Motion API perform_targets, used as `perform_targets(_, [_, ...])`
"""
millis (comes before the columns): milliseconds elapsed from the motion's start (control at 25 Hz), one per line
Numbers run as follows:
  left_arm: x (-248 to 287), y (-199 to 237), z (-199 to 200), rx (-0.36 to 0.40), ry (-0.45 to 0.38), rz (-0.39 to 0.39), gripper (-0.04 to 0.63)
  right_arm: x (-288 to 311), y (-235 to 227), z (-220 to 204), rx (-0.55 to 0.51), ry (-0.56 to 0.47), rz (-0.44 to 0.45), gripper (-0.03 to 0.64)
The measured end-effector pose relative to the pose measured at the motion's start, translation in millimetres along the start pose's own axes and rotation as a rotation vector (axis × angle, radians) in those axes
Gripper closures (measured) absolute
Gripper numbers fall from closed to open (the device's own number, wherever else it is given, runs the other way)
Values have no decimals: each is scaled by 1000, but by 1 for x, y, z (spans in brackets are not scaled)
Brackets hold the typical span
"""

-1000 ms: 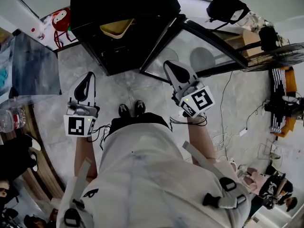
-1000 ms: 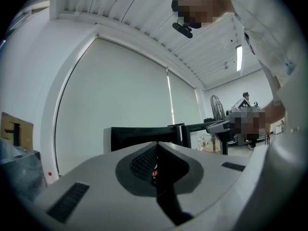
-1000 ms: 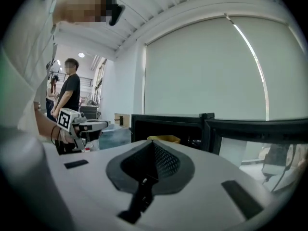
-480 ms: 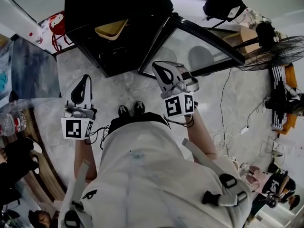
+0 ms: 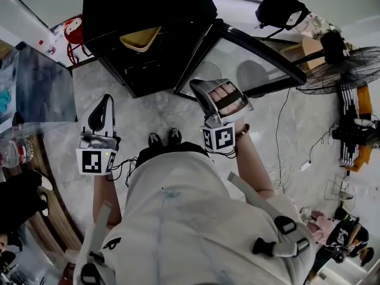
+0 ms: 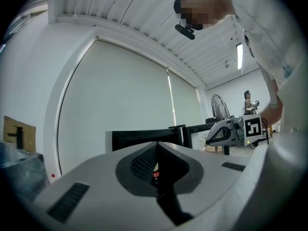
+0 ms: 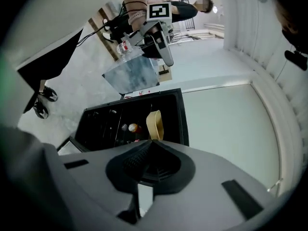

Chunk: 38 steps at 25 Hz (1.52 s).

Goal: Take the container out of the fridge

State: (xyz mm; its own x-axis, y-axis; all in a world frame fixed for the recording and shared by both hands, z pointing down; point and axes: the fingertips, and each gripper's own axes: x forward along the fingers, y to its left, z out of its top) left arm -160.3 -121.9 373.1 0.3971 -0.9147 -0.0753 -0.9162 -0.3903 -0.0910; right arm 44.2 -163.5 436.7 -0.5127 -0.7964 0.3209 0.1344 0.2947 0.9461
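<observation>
One black fridge [image 5: 148, 5] at 12 o'clock in the head view, with its one glass door [image 5: 243, 70] swung wide open toward 2 o'clock. One yellow container [image 5: 141, 38] inside, high up in the fridge.

Two grippers, one in each hand, both held out in front of the fridge. Left gripper [image 5: 107, 98] at 9 o'clock, with the container up at 1 o'clock from its tip and well apart from it. Right gripper [image 5: 197, 88] near the middle, just beside the bottom edge of the door, with the container up at 11 o'clock and well apart too. Touching neither one.

In the left gripper view, left gripper [image 6: 156, 148] with jaws pressed together, nothing pinched. Right gripper [image 6: 210, 138] off at 3 o'clock.

In the right gripper view, right gripper [image 7: 151, 146] with jaws pressed together as well, nothing pinched. Yellow container [image 7: 154, 123] right past the tip at 12 o'clock, inside the open fridge [image 7: 101, 124]. Two small round things [image 7: 128, 127] at 9 o'clock from the container, too small to name. Left gripper [image 7: 168, 60] far up at 12 o'clock.

Two black shoes [image 5: 164, 137] on the floor between the grippers. One standing fan [image 5: 344, 64] at 3 o'clock.
</observation>
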Motion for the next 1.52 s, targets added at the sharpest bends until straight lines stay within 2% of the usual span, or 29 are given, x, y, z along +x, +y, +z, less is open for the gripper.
perform_targets(480, [6, -1, 0, -5, 0, -4, 589, 4, -7, -10, 90, 4, -16, 586])
perform_targets(560, [6, -4, -1, -4, 4, -9, 589, 5, -9, -10, 106, 3, -21, 435])
perform_targets(640, [5, -7, -3, -4, 9, -13, 589, 6, -11, -12, 121, 5, -28, 377])
perform_targets(800, [4, -8, -4, -10, 14, -13, 589, 8, -14, -13, 135, 3, -43, 334])
perform_targets(1200, [-6, -7, -11, -32, 29, 15, 589, 26, 0, -13, 102, -25, 52, 328])
perform_targets(1520, [-17, 0, -13, -38, 49, 54, 589, 73, 2, -7, 57, -65, 117, 328])
